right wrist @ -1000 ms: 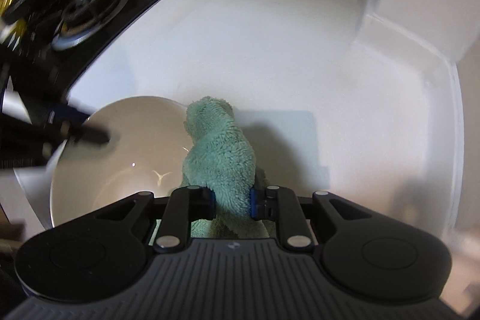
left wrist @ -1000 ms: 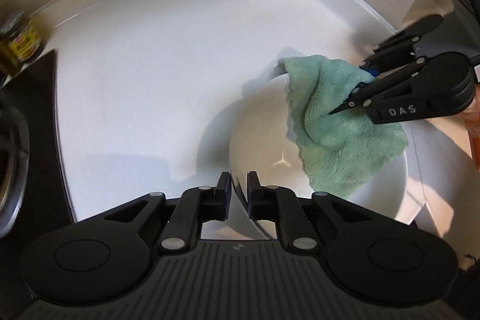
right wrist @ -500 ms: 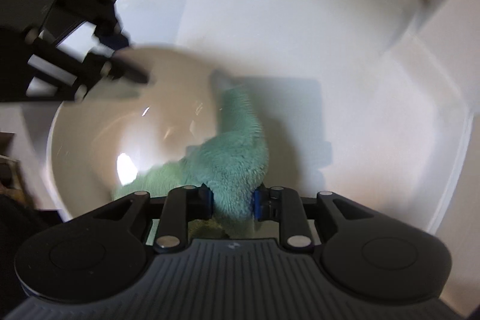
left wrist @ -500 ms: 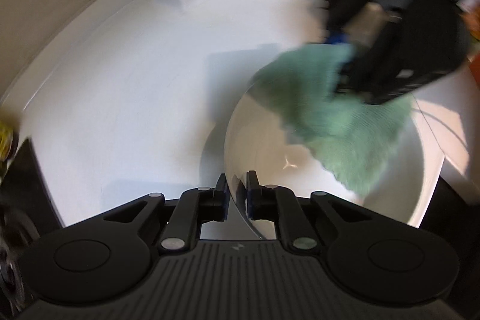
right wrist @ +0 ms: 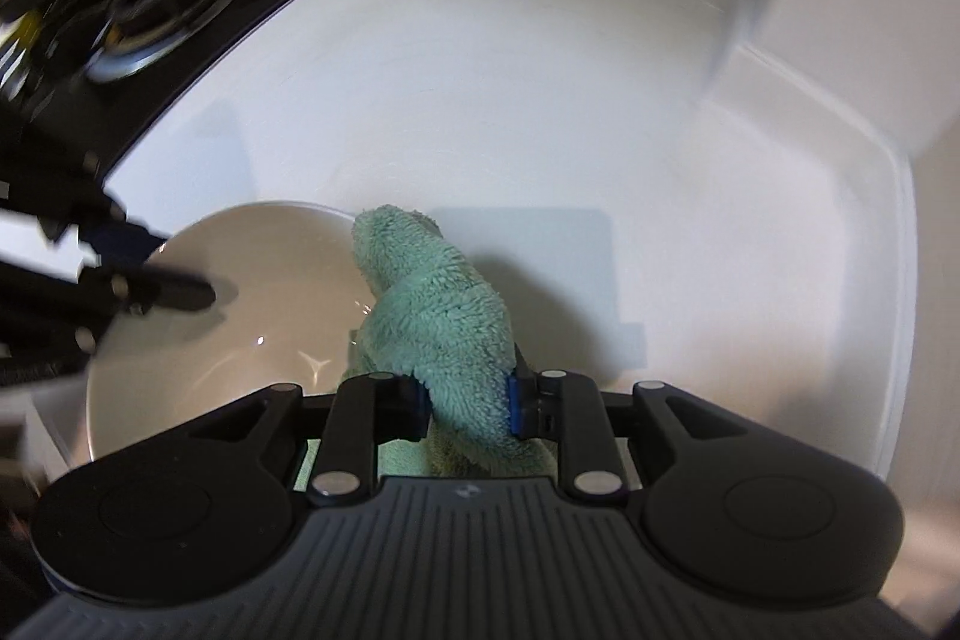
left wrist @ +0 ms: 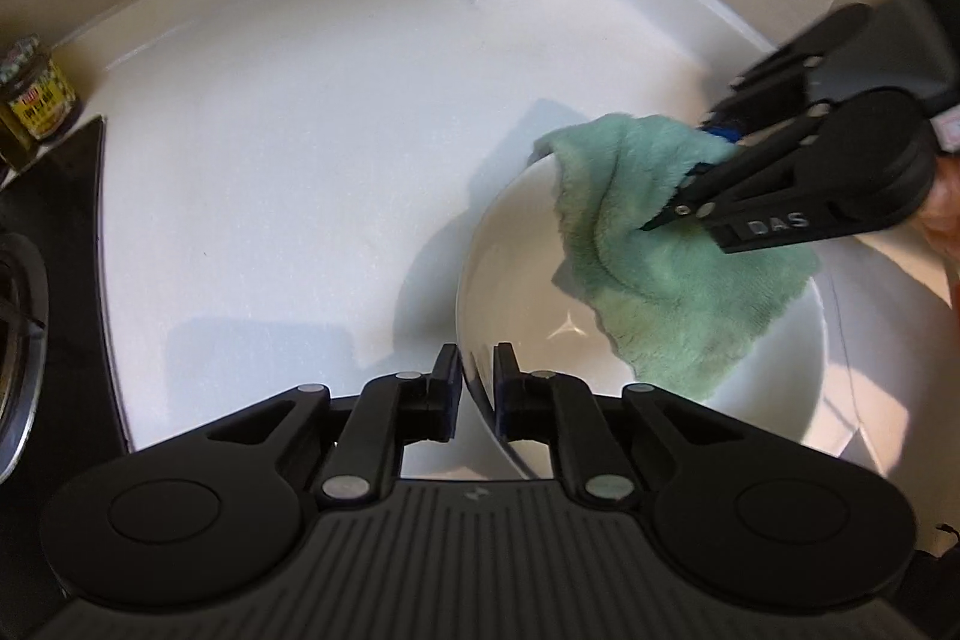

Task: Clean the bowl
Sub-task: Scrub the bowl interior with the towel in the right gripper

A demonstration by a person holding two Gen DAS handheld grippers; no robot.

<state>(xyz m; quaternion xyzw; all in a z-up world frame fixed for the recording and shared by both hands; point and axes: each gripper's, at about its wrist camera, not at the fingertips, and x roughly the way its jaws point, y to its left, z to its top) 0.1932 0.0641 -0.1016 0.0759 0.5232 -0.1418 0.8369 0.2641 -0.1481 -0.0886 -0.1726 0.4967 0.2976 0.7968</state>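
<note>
A glossy, smooth white bowl point(left wrist: 510, 244), a fluffy green terry cloth point(left wrist: 654, 250) and a smooth white counter point(left wrist: 300, 160).

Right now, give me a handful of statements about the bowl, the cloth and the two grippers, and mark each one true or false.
1. The left gripper is shut on the rim of the white bowl. True.
2. The green cloth lies flat on the counter, clear of the bowl. False: the right gripper is clamped on it and it hangs into the bowl and over its rim.
3. The bowl sits on a white counter. True.
4. The bowl is full of soapy water. False: its inside shows bare white, with only the cloth in it.
5. A labelled jar stands beside the dark stovetop. True.
</note>
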